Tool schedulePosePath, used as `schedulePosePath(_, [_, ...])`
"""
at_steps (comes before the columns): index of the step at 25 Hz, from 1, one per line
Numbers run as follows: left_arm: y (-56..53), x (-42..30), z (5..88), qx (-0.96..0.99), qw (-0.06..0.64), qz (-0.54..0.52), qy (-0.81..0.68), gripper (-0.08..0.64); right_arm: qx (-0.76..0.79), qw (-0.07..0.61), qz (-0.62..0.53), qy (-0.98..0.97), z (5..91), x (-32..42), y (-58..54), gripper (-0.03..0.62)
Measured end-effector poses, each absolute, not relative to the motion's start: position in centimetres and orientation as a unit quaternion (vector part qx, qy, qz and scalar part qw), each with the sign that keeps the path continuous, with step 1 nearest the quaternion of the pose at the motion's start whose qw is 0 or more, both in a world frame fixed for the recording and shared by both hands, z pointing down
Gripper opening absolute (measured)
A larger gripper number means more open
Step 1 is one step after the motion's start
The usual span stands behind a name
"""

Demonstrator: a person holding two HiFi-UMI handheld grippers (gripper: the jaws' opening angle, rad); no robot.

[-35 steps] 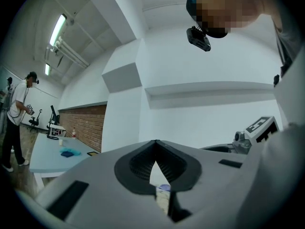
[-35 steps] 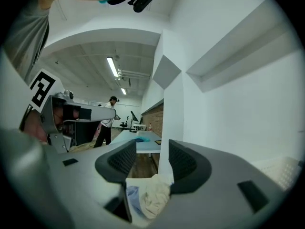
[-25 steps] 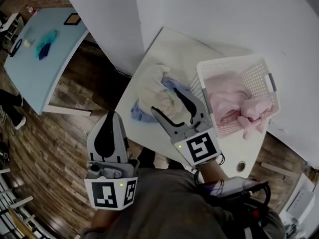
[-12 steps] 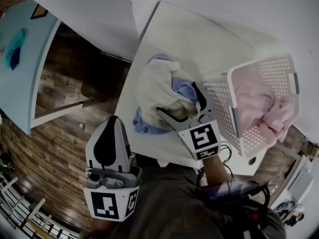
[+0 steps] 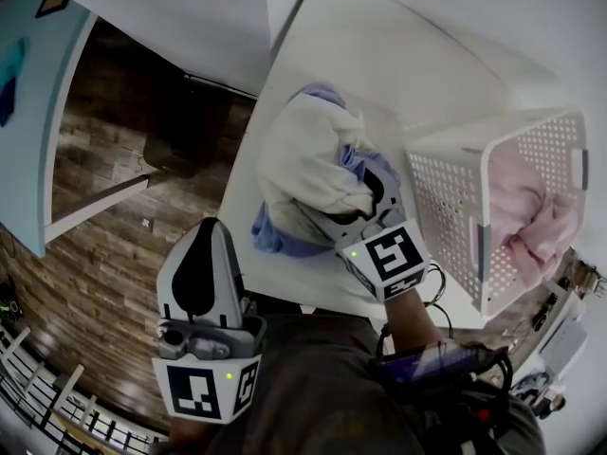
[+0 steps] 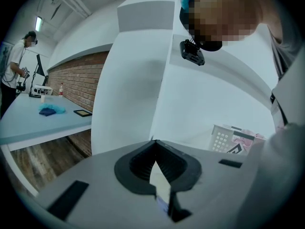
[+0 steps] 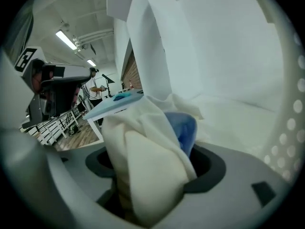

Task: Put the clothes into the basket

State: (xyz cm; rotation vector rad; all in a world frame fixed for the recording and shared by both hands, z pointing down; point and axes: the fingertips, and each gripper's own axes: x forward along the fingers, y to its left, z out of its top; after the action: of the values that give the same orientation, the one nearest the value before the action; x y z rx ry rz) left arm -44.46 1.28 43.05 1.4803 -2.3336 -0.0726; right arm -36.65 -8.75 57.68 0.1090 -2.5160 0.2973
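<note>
A pile of clothes lies on the white table (image 5: 379, 55): a cream garment (image 5: 313, 164) on top of a blue garment (image 5: 280, 240). My right gripper (image 5: 365, 192) is dug into the pile's near right side. Its jaws are closing, and a bunched fold of the cream garment (image 7: 147, 171) fills the gap between them, with blue cloth (image 7: 183, 128) just behind. The white perforated basket (image 5: 446, 197) stands to the right with pink clothes (image 5: 536, 226) in it. My left gripper (image 5: 201, 245) hangs shut and empty off the table's near left side, over the floor.
A light blue table (image 5: 28, 131) stands at the far left over a wooden floor (image 5: 123, 188). A white wall runs behind the white table. The basket's wall (image 7: 290, 128) is close on the right gripper's right. A person (image 6: 16, 66) stands far off by the blue table.
My right gripper has pushed forward into the clothes pile and now has the cream garment between its jaws. The basket sits further right in view. The left gripper has stayed put.
</note>
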Motion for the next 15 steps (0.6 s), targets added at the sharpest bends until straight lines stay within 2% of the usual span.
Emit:
schedulePosePath(3, [1.8,-44.5,42.6,0.523,0.183,-0.026,-0.832,0.008,0.045,0.270,0.110,-0.955,56.4,-36.8,-8.3,0.247])
schedulePosePath(5, [1.9,-44.3,42.0,0.523,0.178,-0.027,-0.833,0.008,0.052,0.249,0.103,-0.961,55.2,-36.7,-8.2,0.177])
schedulePosePath(15, [2.3,-40.8,37.2,0.532,0.130,-0.034,-0.836,0.008,0.051,0.116,0.057,-0.990,43.2,-36.1,-6.4,0.156])
